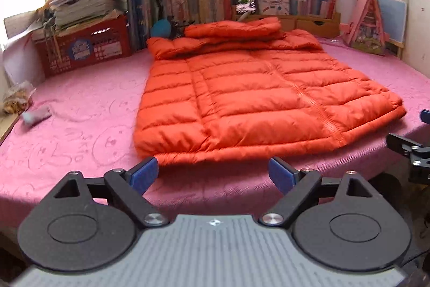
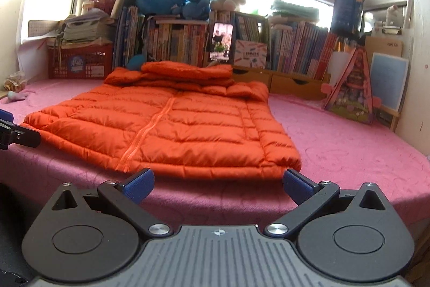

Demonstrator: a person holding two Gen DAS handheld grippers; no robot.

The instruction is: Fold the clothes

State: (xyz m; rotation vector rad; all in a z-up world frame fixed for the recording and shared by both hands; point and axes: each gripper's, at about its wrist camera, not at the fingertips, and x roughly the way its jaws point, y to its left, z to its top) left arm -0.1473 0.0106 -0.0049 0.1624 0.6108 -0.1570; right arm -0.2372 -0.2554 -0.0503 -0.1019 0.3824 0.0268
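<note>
Both tongs, the left tongs and the right tongs, hover with jaws apart and empty just short of the near hem of one orange puffer jacket. It lies flat, zipped, on the pink bed cover, its sleeves apparently folded across its far, collar end. It looks light, puffy, soft and slippery; the hem corners seem the surest places to pinch.
</note>
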